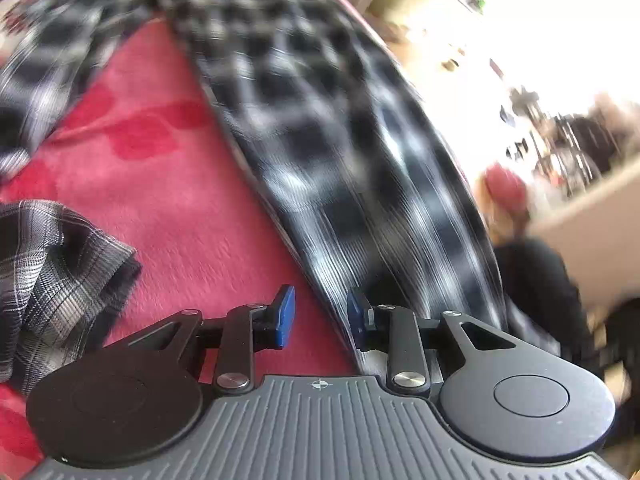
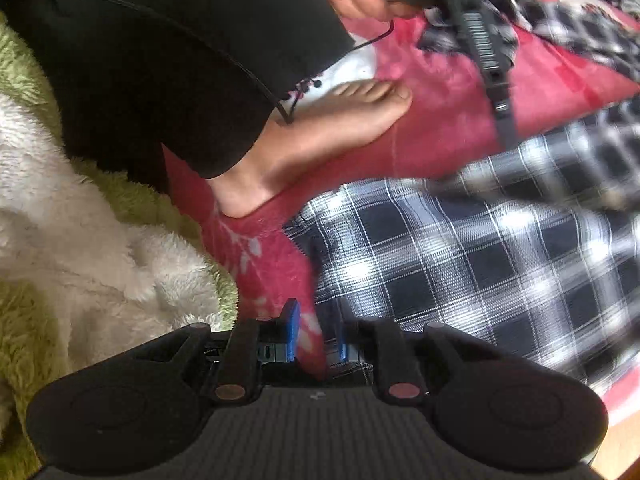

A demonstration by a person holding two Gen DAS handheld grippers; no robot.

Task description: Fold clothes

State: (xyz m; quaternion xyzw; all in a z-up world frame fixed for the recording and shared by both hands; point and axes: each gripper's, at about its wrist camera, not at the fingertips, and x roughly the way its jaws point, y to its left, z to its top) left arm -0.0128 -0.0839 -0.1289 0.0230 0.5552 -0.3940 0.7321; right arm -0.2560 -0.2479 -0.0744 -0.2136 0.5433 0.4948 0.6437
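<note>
Plaid shirt (image 2: pixel 460 264) edge btwn right tongs (image 2: pixel 318 338), unpinched.

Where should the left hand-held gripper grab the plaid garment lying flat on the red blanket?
Probably the long near edge of the plaid garment, approached from the red blanket side. That edge lies flat and exposed, just ahead of the open left hand-held gripper, with bare blanket beside it.
</note>
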